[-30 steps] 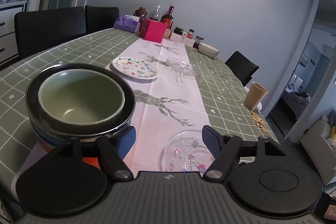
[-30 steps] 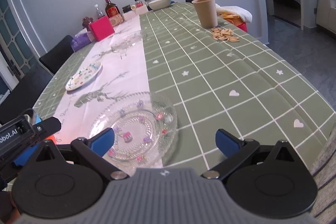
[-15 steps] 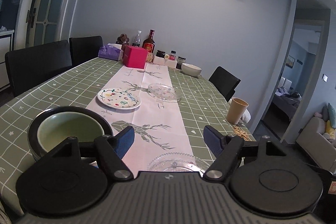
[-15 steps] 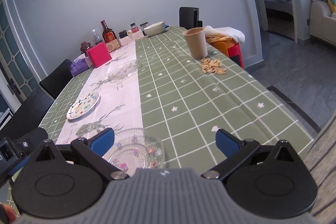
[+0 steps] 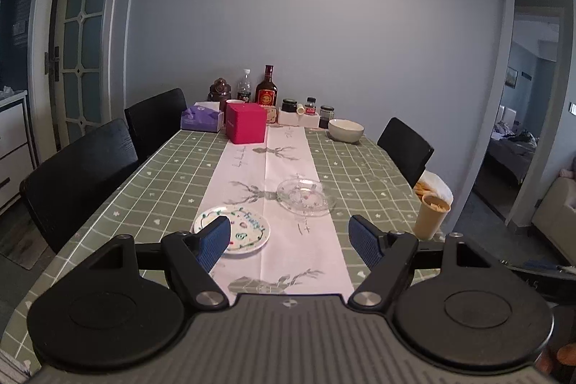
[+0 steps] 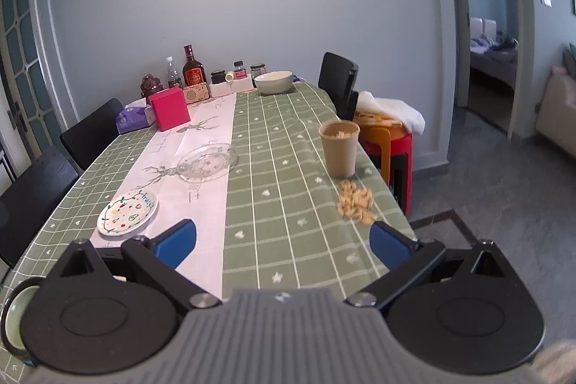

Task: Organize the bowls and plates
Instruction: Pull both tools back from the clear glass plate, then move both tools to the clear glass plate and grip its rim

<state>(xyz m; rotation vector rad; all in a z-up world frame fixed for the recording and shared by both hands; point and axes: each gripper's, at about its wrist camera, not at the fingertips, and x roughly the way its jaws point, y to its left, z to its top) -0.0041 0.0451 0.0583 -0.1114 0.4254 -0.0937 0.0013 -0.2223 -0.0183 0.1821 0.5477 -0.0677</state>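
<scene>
A white plate with coloured drawings lies on the white runner, just past my left gripper. Farther along the runner sits a clear glass dish. A white bowl stands at the far end of the table. In the right wrist view, the rim of a green bowl inside a dark one peeks out at the lower left. Both my left gripper and my right gripper hang open above the table with nothing between their fingers.
A beige cup stands by scattered nut shells near the right table edge. A pink box, purple tissue box, bottles and jars crowd the far end. Black chairs line the left side; stacked stools stand on the right.
Both grippers rose well above the table and the view levelled out. The stacked bowls and the near glass dish dropped out of the left view; the far end and wall shelf came into sight.
</scene>
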